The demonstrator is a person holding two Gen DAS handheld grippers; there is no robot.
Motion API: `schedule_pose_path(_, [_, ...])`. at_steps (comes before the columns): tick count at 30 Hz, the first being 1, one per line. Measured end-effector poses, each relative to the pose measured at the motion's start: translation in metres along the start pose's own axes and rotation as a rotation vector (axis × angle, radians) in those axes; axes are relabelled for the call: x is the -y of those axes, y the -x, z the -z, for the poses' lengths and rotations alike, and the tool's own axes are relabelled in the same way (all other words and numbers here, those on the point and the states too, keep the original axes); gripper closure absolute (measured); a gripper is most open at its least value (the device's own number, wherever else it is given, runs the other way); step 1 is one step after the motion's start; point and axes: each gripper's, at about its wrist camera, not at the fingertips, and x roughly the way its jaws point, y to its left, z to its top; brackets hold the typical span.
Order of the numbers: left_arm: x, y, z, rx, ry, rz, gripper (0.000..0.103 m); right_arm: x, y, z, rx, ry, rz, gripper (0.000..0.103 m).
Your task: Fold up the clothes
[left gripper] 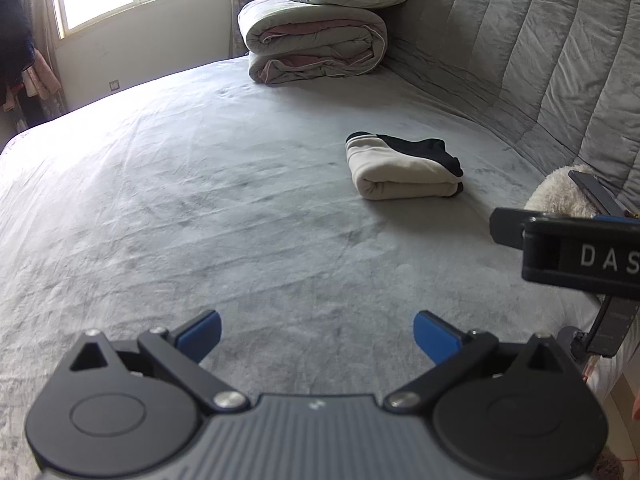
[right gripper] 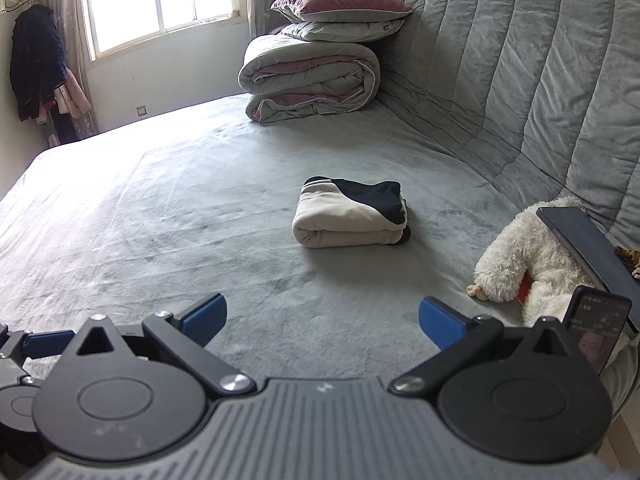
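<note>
A folded cream and black garment (left gripper: 404, 168) (right gripper: 352, 214) lies on the grey bed sheet (left gripper: 200, 208) (right gripper: 160, 208), toward the headboard side. My left gripper (left gripper: 317, 334) is open, well short of the garment, with nothing between its blue pads. My right gripper (right gripper: 322, 322) is open too, hovering over the sheet in front of the garment. In the left wrist view the body of the right gripper (left gripper: 576, 252) shows at the right edge. In the right wrist view part of the left gripper (right gripper: 24, 360) shows at the left edge.
A folded duvet (left gripper: 316, 44) (right gripper: 310, 76) with two pillows (right gripper: 344, 14) sits at the far end. A padded grey headboard (right gripper: 520, 80) runs along the right. A white plush toy (right gripper: 528, 256), a tablet (right gripper: 588, 252) and a phone (right gripper: 596, 332) lie at the right. Clothes (right gripper: 38, 64) hang by the window.
</note>
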Motion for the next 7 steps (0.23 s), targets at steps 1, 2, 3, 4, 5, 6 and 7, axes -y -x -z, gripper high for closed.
schedule_pose_path(1, [-0.0002,0.0014,0.0004,0.002,0.001,0.000,0.001,0.0001,0.0009,0.0006,0.000,-0.002,-0.001,0.000])
schedule_pose_path(2, [-0.0006,0.0025,0.0006,0.004,0.001,0.000,0.001,0.0003,0.0019,0.0013,0.000,-0.004,-0.002,0.000])
schedule_pose_path(3, [-0.0012,0.0035,0.0008,0.005,0.002,-0.001,0.001,0.0004,0.0028,0.0019,0.001,-0.006,-0.003,0.000])
schedule_pose_path(4, [-0.0017,0.0042,0.0009,0.006,0.002,-0.002,0.001,0.0003,0.0025,0.0025,-0.001,-0.008,-0.003,0.000])
schedule_pose_path(5, [-0.0023,0.0048,0.0010,0.007,0.003,-0.003,0.001,0.0002,0.0021,0.0031,-0.002,-0.009,-0.004,0.000])
schedule_pose_path(6, [-0.0031,0.0050,0.0012,0.008,0.005,-0.003,0.001,-0.0006,0.0018,0.0042,-0.004,-0.009,-0.004,0.000])
schedule_pose_path(7, [-0.0038,0.0052,0.0014,0.009,0.007,-0.004,0.001,-0.0014,0.0015,0.0053,-0.006,-0.008,-0.004,0.000])
